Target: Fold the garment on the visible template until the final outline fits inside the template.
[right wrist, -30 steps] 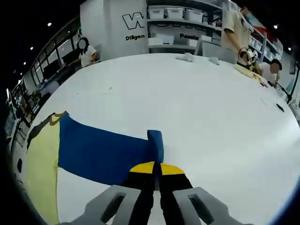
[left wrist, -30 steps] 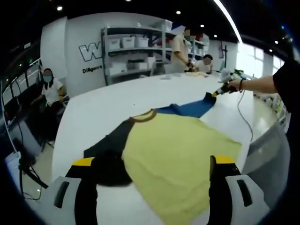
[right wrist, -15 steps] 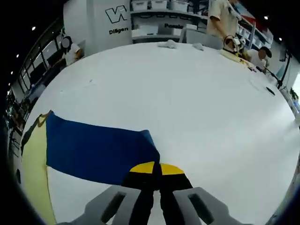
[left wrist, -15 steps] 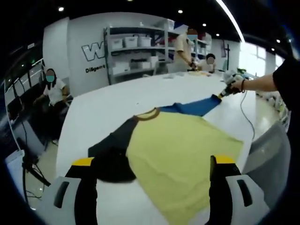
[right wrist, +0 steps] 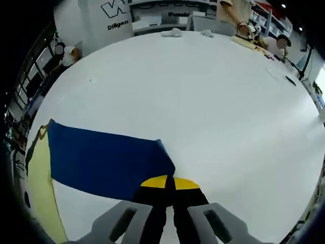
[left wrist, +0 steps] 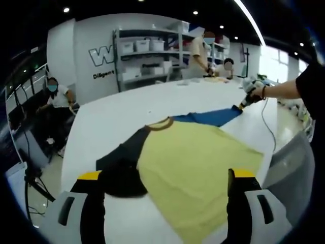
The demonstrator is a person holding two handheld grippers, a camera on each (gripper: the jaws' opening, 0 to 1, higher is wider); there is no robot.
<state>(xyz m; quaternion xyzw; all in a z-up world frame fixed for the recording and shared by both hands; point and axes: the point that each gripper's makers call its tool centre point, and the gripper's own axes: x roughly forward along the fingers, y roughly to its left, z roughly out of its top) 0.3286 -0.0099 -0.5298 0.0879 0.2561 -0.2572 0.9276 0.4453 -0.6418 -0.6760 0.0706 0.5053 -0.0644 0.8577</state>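
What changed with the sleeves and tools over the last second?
The right tool, still shut on the blue sleeve, drew it outward: the folded-over cuff is now flat. The left tool stays open over the black sleeve and yellow body, unmoved.

Lab-like workroom, big white table (left wrist: 117, 114), bin-stocked shelving (left wrist: 147, 56), logo wall (left wrist: 101, 55), seated worker (left wrist: 55, 99)
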